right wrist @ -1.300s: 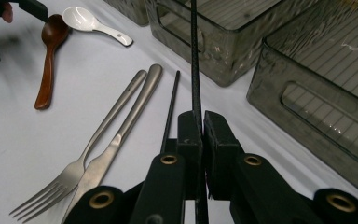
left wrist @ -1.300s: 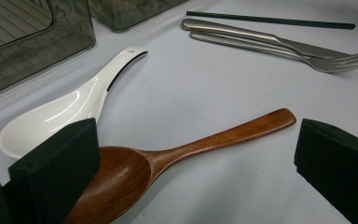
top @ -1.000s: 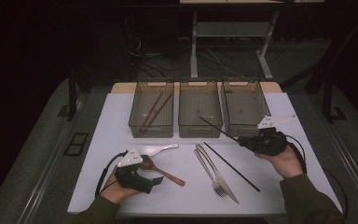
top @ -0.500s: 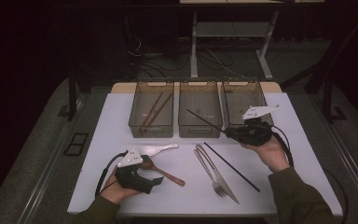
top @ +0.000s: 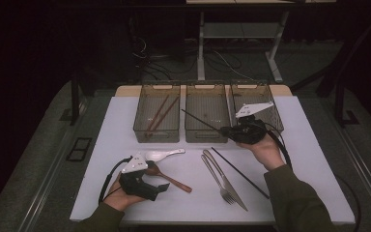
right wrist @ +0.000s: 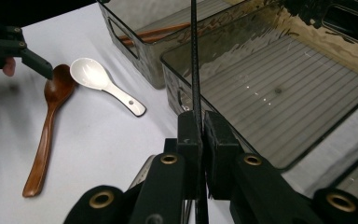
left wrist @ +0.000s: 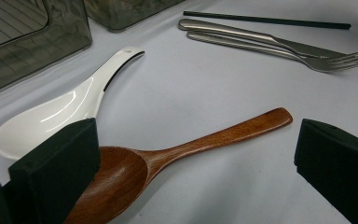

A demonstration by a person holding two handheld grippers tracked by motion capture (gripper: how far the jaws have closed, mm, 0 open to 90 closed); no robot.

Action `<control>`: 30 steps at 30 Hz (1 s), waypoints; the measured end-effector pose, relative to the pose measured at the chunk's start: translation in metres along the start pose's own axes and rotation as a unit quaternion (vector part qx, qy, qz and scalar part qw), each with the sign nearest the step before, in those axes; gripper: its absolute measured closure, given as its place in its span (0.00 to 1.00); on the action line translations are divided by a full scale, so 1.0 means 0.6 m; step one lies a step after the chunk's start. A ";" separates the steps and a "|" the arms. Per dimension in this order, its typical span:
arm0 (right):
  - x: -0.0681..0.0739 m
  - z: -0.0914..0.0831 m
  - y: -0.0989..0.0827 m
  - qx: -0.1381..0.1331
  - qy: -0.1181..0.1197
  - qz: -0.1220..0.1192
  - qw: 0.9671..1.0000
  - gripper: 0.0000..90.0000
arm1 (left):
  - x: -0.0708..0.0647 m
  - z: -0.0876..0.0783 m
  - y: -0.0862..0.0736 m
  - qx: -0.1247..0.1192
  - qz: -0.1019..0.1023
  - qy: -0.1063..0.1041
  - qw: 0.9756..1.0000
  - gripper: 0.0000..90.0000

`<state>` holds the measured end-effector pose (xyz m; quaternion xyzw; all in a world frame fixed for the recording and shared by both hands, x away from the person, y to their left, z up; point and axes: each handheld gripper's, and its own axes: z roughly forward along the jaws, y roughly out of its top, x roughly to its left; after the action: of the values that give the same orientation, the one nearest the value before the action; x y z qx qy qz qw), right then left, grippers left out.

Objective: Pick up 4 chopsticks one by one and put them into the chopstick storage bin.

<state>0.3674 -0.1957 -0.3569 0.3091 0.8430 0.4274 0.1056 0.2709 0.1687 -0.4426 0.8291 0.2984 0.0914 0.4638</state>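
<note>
Here the white worktop (top: 319, 145) carries three smoky clear bins, and over the middle bin (top: 206, 118) the right gripper (top: 224, 130) is clenched on a thin black chopstick (top: 200, 121), a straight matte rod slanting above the bin's ribbed floor. The right gripper view adds its fine ridged surface (right wrist: 195, 65). The left gripper (top: 164, 186) rests released over a wooden spoon (left wrist: 186, 149).
</note>
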 end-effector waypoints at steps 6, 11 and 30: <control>0.004 0.024 0.015 0.005 -0.001 -0.003 1.000 0.95 | 0.001 0.000 0.000 0.000 0.000 -0.001 1.000 0.00; 0.008 0.047 0.033 0.008 -0.002 -0.002 1.000 0.95 | 0.000 0.000 0.000 -0.001 0.000 -0.002 1.000 0.00; 0.003 0.126 0.119 0.034 -0.028 0.008 0.999 0.95 | -0.001 -0.001 0.001 -0.004 -0.002 -0.006 1.000 0.00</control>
<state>0.4301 -0.1132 -0.3470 0.3309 0.8512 0.3907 0.1152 0.2704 0.1684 -0.4418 0.8270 0.2971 0.0867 0.4693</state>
